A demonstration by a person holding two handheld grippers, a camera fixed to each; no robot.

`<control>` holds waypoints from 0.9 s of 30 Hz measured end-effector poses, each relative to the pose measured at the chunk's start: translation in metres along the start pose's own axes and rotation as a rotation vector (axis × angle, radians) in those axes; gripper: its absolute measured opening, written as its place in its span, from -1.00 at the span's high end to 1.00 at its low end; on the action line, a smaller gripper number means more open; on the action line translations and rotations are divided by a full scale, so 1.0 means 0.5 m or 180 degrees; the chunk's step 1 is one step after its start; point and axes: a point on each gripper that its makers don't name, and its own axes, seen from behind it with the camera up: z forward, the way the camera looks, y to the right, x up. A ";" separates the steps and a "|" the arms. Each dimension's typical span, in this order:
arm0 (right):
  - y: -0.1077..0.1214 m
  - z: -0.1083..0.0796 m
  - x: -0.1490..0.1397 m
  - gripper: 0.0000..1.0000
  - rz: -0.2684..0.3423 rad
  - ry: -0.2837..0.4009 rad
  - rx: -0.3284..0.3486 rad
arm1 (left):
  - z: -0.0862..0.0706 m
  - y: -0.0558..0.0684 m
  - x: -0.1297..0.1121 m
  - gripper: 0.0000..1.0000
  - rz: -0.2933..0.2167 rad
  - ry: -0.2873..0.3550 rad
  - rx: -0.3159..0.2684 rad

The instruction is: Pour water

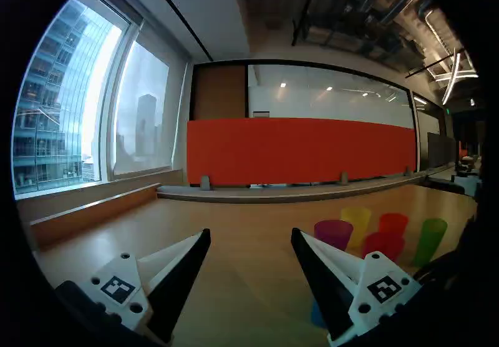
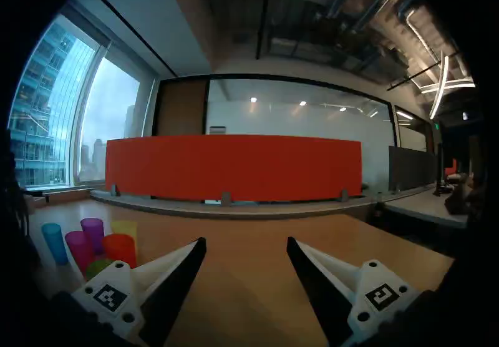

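Left claw (image 1: 250,231) open, right claw (image 2: 245,239) open, coloured cups (image 1: 334,231) on table (image 1: 262,213)

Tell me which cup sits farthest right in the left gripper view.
The green cup, just right of the red cups; the purple cup and yellow cup stand farther left.

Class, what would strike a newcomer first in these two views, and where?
A long red panel spans the far edge of the table. Bright cups cluster on the table, rightward in the left gripper view. Both the left gripper and right gripper stand open, empty.
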 end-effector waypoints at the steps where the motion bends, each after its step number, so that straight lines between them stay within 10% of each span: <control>1: 0.001 0.001 -0.002 -1.00 0.0003 -0.0009 -0.0001 | 0.000 0.000 0.000 -0.92 0.0000 0.0000 0.0000; 27: 0.007 0.008 -0.026 -1.00 0.0040 -0.0089 0.0013 | 0.000 0.002 0.001 -0.92 0.0000 0.0001 0.0000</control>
